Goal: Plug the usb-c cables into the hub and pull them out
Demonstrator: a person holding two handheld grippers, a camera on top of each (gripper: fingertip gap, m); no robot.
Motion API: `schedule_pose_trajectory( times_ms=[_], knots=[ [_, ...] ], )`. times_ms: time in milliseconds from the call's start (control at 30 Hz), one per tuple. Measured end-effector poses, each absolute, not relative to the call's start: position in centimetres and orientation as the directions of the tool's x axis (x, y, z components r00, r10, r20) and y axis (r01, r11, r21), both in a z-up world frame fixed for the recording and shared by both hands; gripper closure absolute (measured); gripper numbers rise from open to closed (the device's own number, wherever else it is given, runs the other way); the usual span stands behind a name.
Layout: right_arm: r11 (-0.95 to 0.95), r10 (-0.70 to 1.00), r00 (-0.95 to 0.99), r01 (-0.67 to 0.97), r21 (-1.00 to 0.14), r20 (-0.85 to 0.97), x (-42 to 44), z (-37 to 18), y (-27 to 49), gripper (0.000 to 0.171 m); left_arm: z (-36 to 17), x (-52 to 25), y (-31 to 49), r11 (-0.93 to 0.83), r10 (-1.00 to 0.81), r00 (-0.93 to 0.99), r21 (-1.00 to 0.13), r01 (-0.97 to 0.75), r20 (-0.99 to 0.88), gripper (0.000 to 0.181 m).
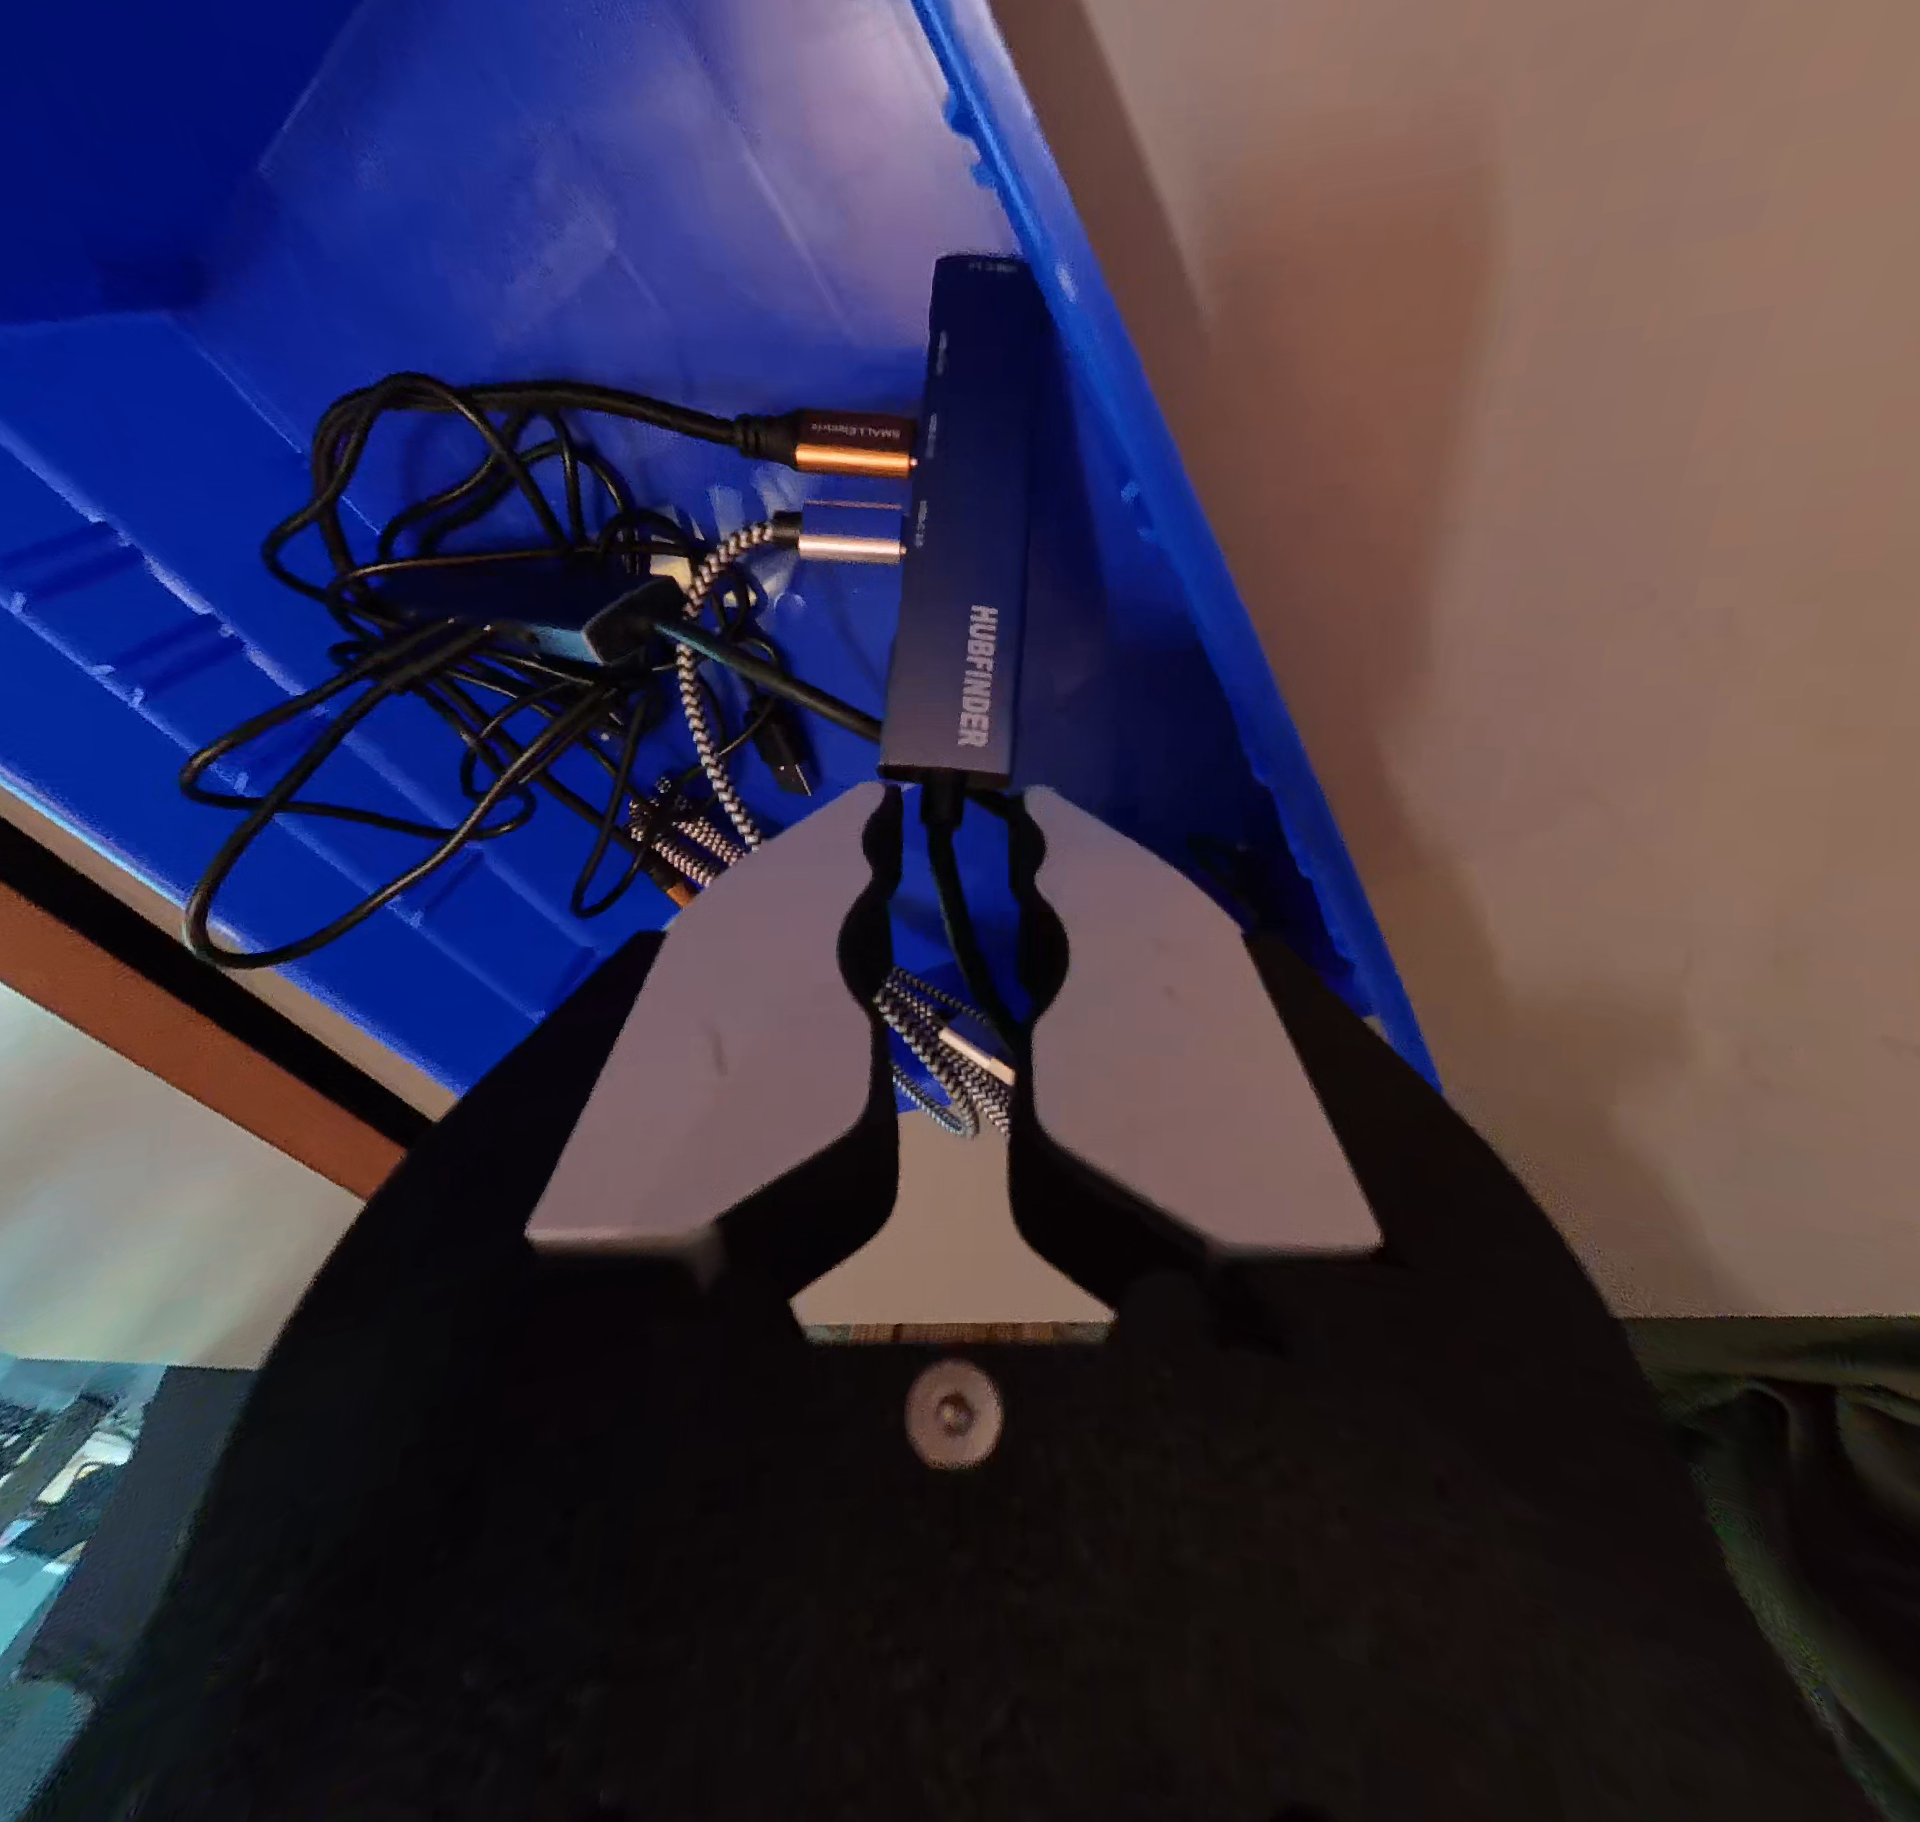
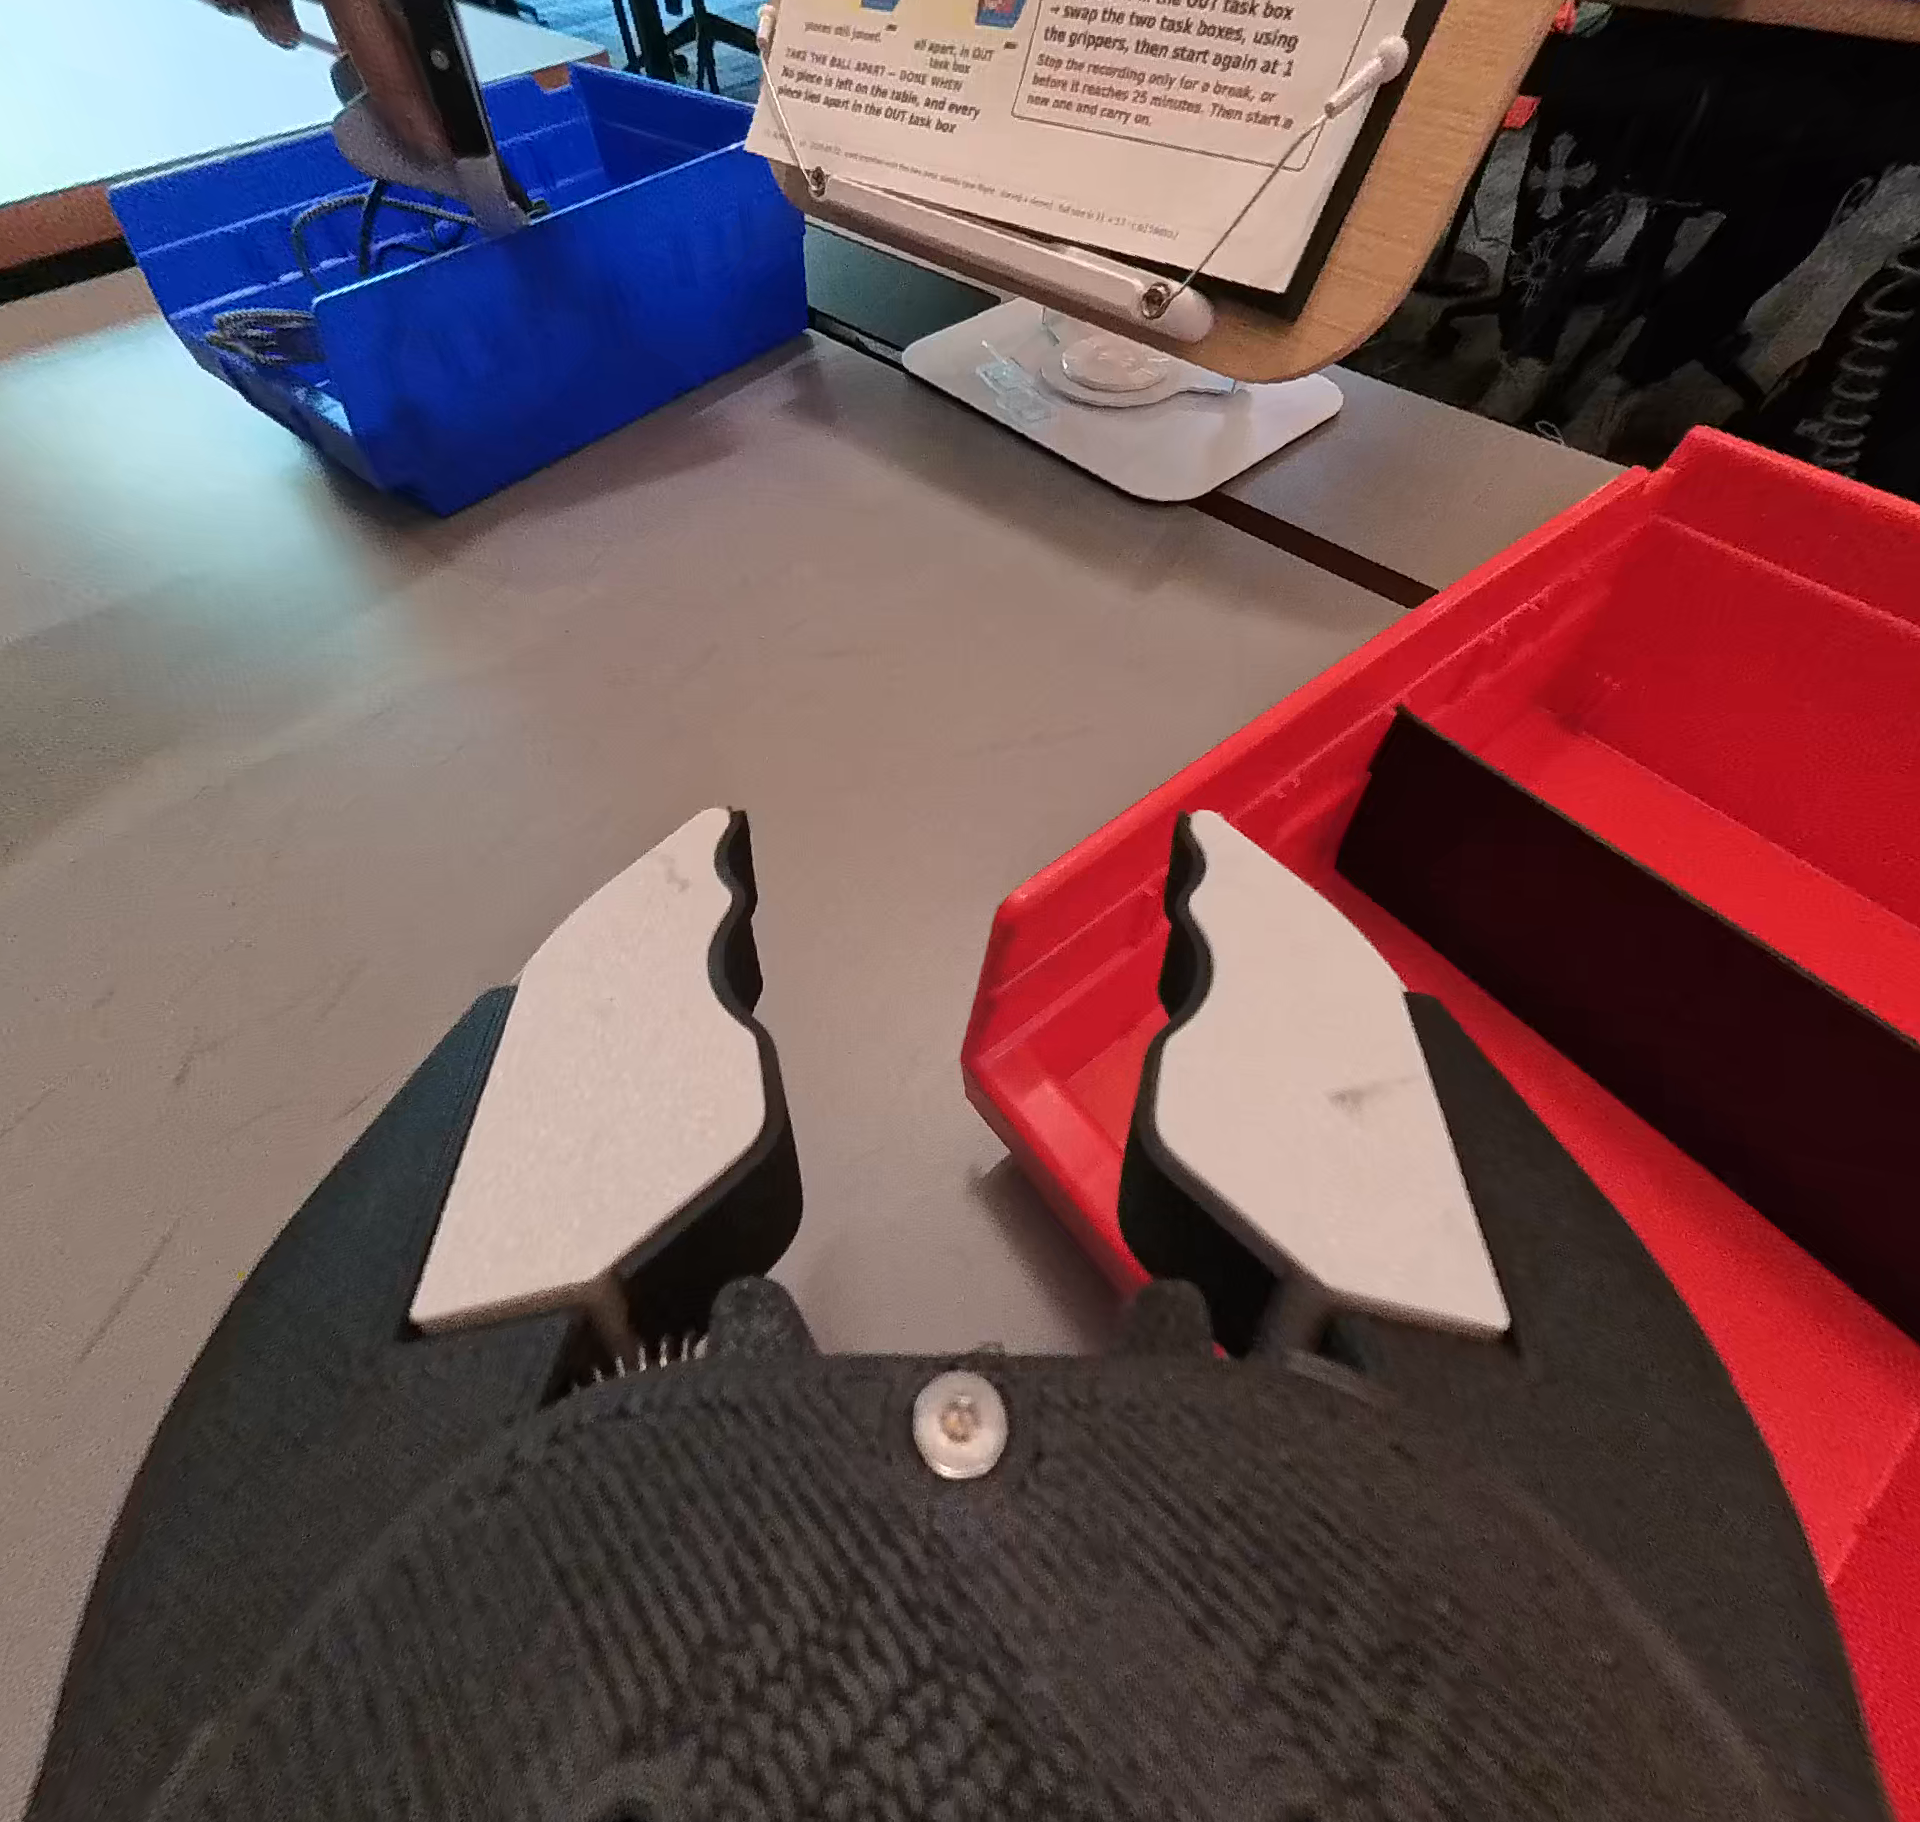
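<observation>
1. The hub point(image 1: 961, 546), a slim dark-blue bar, stands on its long edge inside the blue bin point(image 1: 499, 214), against the bin's wall at 3 o'clock.
2. Two plugs sit in the hub's side ports at 9 o'clock: a copper-sleeved plug point(image 1: 847, 444) on a black cable, and just below it a silver-sleeved plug point(image 1: 844, 538) on a black-and-white braided cable point(image 1: 707, 619).
3. The hub's own black lead point(image 1: 951, 879) leaves its near end and runs down between the left gripper's fingers.
4. The left gripper point(image 1: 951, 798) has its tips right at the hub's near end; the jaws are nearly together with only a narrow gap, and whether they pinch the lead or the hub end I cannot tell.
5. A tangle of thin black cables point(image 1: 416, 629) lies on the bin floor at 9 o'clock from the hub, with a loose plug point(image 1: 784, 759) near the gripper tips.
6. The right gripper point(image 2: 961, 873) hovers over the grey tabletop point(image 2: 623, 681), jaws wide apart and empty.
7. A red bin point(image 2: 1558, 837) with a black divider point(image 2: 1621, 951) lies at 3 o'clock of it.
8. At 11 o'clock stands the blue bin point(image 2: 551, 359), the left gripper point(image 2: 509, 209) reaching into it.
9. At 12 o'clock is a stand holding a printed sheet point(image 2: 1091, 58).
</observation>
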State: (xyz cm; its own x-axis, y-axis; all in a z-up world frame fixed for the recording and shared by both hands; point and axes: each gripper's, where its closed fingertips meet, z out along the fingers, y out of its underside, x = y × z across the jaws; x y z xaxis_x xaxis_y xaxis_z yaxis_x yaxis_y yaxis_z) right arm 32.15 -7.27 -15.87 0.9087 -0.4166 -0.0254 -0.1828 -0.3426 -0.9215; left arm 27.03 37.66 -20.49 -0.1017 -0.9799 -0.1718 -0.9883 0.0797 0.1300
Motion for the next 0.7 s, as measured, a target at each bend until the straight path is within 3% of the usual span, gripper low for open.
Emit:
schedule_pose_trajectory(
  times_ms=[267,467,700],
  knots=[
    [-0.367,-0.410,0.912,-0.164,-0.916,0.001,32.0,-16.0,-7.2,0.096,-19.5,28.5,37.5,0.043,-0.976,-0.050,0.038,-0.998,-0.211,0.148],
    [-0.381,-0.413,0.911,-0.170,-0.909,0.003,32.2,-16.6,-7.3,0.096,-20.0,28.5,37.2,0.120,-0.961,-0.145,0.115,-0.986,-0.235,0.148],
    [-0.403,-0.419,0.908,-0.178,-0.898,0.008,32.6,-17.3,-7.5,0.096,-20.4,28.6,36.9,0.071,-0.969,-0.104,0.153,-0.986,-0.222,0.148]
  ],
)
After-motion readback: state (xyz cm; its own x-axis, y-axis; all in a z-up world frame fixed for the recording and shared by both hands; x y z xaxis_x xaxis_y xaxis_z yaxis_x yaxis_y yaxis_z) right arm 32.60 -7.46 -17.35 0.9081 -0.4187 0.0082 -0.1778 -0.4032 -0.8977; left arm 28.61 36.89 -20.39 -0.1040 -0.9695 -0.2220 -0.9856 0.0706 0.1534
